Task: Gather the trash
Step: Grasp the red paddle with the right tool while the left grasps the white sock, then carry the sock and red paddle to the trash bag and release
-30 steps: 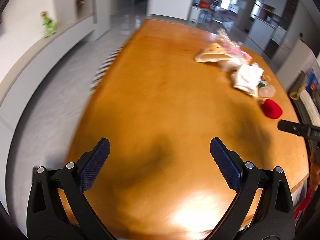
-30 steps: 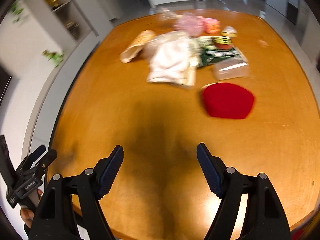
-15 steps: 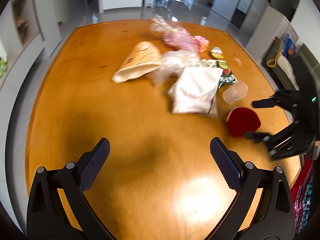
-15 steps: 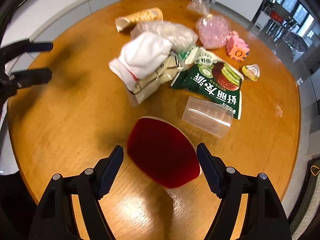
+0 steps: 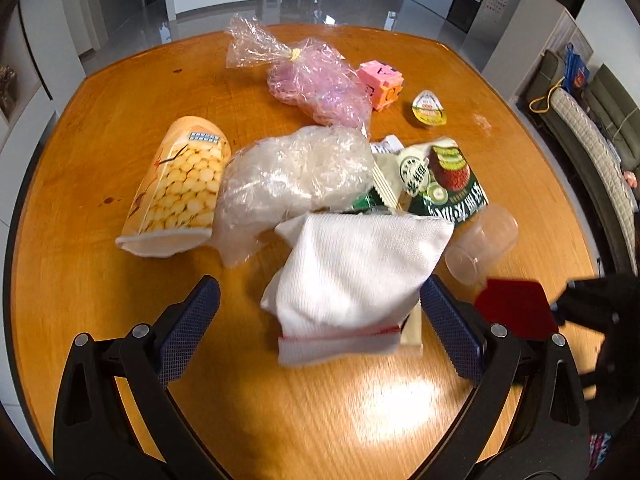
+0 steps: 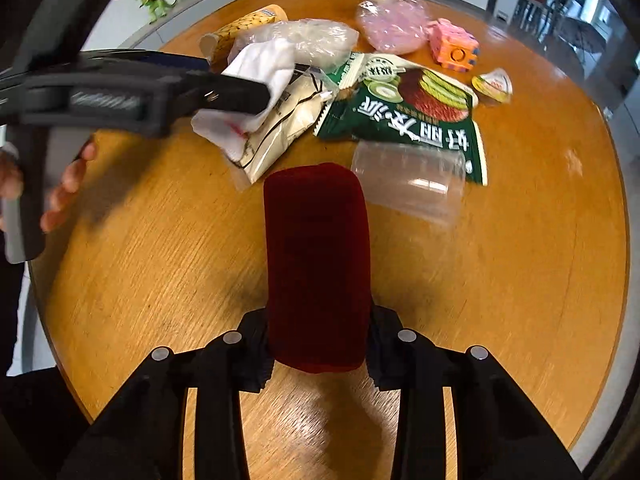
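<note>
A: So, the right gripper (image 6: 318, 354) has its jaws closing on the red padded piece (image 6: 316, 264), which sits between them and runs straight out along the fingers. Both pads look pressed against its sides.

B: Why grip it at the near end like that?

A: My guess is that end was nearest the table edge, so it is the easiest part to pinch. The rest sticks out toward the pile, its far tip just beside the clear plastic cup (image 6: 412, 184).

B: And the left gripper (image 5: 320, 328)?

A: Spread wide, holding nothing. It hangs over the white sock (image 5: 356, 276), one finger on either side. I read that as lining up for a grab, since the sock is soft and lies on top of the heap.

B: What is under the sock?

A: A cream wrapper (image 6: 280, 132) peeks out beneath it. Next to that lies the green snack packet (image 6: 412, 112), with the cup resting on its corner. Behind them are a cloudy plastic bag (image 5: 296, 176), a tipped paper cup with a yellow pattern (image 5: 180, 188), a tied pink bag (image 5: 316, 80), a pink toy cube (image 5: 382, 84) and a small sealed tub (image 5: 429, 109).

B: All bunched together?

A: Mostly, yes, in the middle and far half of the wooden table (image 5: 100, 280). The near half is bare, glossy and catches the light.

B: And the room?

A: Shiny pale floor beyond the table, a sofa (image 5: 592, 140) at the right, and a green toy dinosaur (image 6: 154, 0) on a ledge. No bin shows in either view.
</note>
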The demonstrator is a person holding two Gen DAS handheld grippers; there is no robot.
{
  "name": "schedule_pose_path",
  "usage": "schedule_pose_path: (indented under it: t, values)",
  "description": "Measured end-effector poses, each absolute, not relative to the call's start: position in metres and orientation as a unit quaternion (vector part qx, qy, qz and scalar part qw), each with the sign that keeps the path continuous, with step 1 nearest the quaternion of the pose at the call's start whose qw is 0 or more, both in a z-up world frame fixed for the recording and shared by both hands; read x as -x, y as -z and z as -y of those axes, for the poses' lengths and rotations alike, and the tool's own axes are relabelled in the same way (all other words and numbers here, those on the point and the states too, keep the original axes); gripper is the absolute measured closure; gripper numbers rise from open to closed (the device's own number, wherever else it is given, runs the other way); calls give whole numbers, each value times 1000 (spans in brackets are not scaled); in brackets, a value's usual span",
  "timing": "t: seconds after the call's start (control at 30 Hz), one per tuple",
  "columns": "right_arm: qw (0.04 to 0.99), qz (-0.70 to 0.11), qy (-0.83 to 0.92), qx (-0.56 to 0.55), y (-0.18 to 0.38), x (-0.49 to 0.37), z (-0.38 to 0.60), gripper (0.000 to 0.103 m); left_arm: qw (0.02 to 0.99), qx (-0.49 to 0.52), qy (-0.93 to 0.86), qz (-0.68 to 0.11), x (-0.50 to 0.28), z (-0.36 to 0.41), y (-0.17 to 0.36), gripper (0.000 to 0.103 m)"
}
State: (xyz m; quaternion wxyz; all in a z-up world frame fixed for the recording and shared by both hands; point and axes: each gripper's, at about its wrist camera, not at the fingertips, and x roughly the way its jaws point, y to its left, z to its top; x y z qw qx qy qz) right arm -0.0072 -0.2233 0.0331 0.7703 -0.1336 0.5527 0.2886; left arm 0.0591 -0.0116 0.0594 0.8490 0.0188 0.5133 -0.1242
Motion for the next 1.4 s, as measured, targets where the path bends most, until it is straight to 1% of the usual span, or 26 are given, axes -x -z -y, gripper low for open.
schedule_pose_path:
  t: [0.03,0.07,0.1,0.13,0.2,0.3,0.47,0.6,0.83,1.17,1.4]
  values:
    - [770,-555,-289,124,-33,12,227,67,855,-15,126,-504,-60,11,-60,11]
    - [771,-556,-288,118,-33,16,229,67,856,-13,129,-500,-61,10,-60,25]
    - [772,-557,-287,113,-32,19,231,67,855,-10,131,-503,-62,10,-58,45]
    - [773,-556,-285,110,-33,23,233,67,850,3,136,-509,-63,7,-56,49]
    - [778,-553,-281,101,-36,32,236,67,847,20,147,-511,-61,4,-57,70]
    - [787,-545,-279,84,-44,47,241,67,849,20,144,-508,-49,-1,-63,79]
    - [798,-529,-277,76,-62,80,242,67,854,24,139,-501,-20,-15,-81,80]
    - [802,-521,-281,79,-78,90,231,67,862,21,134,-488,10,-27,-97,80]
    - [800,-508,-307,93,-100,108,186,67,880,14,133,-455,77,-54,-123,80]
    - [781,-493,-362,129,-110,169,116,67,897,41,75,-433,157,-123,-133,80]
    - [754,-477,-423,158,-114,218,51,67,907,64,3,-417,227,-190,-134,79]
